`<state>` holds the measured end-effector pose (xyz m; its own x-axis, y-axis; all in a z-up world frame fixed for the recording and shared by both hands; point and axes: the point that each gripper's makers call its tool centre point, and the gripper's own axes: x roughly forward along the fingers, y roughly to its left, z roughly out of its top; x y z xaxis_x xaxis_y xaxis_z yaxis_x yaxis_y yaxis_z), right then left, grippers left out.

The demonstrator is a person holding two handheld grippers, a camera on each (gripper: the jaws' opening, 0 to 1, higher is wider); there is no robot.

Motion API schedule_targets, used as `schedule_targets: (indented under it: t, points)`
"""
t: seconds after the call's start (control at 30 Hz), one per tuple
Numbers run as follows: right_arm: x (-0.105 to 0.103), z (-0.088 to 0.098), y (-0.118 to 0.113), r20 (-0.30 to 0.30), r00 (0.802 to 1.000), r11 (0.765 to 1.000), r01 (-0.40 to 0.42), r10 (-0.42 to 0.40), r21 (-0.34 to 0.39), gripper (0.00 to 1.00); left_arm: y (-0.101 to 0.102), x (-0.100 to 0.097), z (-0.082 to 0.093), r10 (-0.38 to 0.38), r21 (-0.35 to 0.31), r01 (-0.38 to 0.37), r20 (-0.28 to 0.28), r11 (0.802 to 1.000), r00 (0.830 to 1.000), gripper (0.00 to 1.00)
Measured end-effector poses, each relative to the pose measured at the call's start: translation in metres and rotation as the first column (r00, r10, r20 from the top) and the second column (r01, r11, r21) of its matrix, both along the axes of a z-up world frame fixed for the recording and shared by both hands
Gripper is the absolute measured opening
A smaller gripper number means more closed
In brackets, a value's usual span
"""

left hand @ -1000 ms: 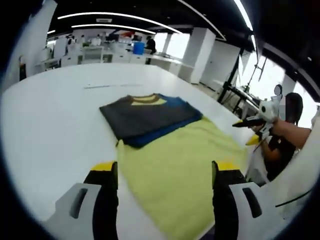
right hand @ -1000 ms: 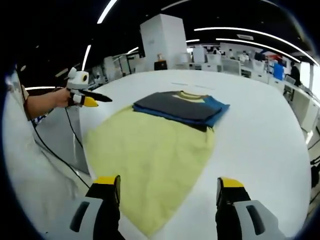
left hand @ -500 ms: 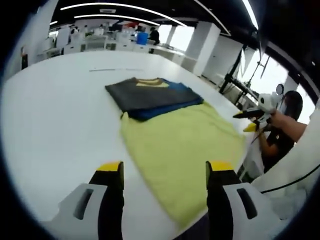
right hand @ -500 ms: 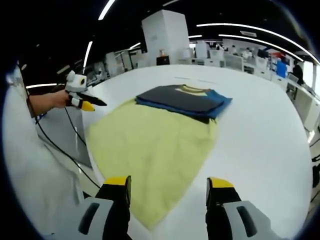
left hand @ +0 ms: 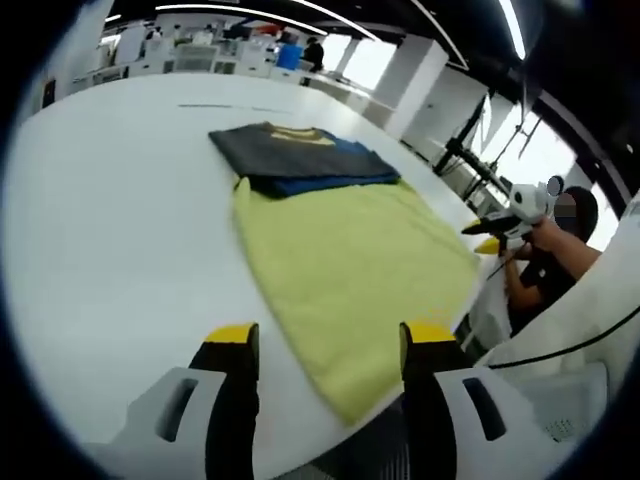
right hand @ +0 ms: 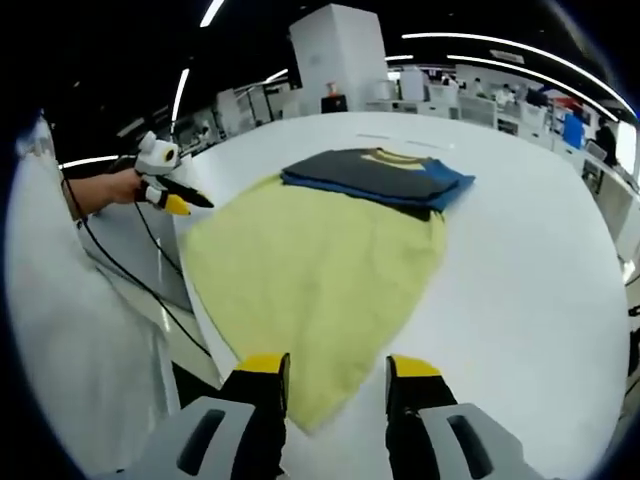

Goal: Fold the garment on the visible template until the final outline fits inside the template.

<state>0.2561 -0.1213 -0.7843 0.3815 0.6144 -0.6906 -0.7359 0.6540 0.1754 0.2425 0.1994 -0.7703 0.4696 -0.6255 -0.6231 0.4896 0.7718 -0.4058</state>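
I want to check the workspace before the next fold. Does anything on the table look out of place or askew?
Nothing is spilled or visibly damaged. The folded garment lies flat, overlapping the far edge of the yellow cloth. The one oddity: the cloth's near corner reaches the edge of the white table and seems to hang slightly over it.

Far end of the yellow cloth (left hand: 350,265) lies hidden under the folded shirt (left hand: 300,158). Shirt's lower layers covered by its dark top layer; only a blue edge shows. Desks and people at the back of the room too small and blurred to make out.
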Motion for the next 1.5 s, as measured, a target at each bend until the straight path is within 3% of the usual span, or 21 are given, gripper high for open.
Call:
schedule_targets:
  t: [0.17, 0.47, 0.9, 1.07, 1.23, 1.5]
  points:
    - [-0.005, -0.005, -0.001, -0.015, 1.000, 1.000, -0.009, 0.009, -0.015, 0.28, -0.001, -0.010, -0.005, -0.025, 0.008, 0.025, -0.027, 1.000, 0.999, 0.48]
    - [-0.010, -0.007, -0.003, -0.018, 1.000, 0.999, -0.012, 0.012, -0.033, 0.27, -0.006, -0.025, -0.008, -0.077, 0.019, 0.078, -0.062, 0.997, 0.995, 0.38]
    - [-0.015, -0.011, -0.002, -0.030, 0.999, 0.999, -0.026, 0.025, -0.047, 0.21, -0.002, -0.039, -0.011, -0.115, 0.069, 0.121, -0.094, 0.990, 0.989, 0.16]
    - [-0.017, -0.012, -0.001, -0.042, 0.999, 0.998, -0.035, 0.033, -0.044, 0.14, -0.001, -0.042, -0.014, -0.122, 0.074, 0.130, -0.108, 0.989, 0.987, 0.07]
    - [-0.020, -0.014, -0.002, -0.057, 0.997, 0.998, -0.046, 0.043, -0.047, 0.01, -0.001, -0.042, -0.015, -0.125, 0.079, 0.134, -0.110, 0.988, 0.986, 0.05]
    - [-0.023, -0.015, -0.002, -0.079, 0.996, 0.998, -0.045, 0.042, -0.044, 0.00, -0.001, -0.043, -0.017, -0.139, 0.084, 0.150, -0.118, 0.985, 0.983, 0.01]
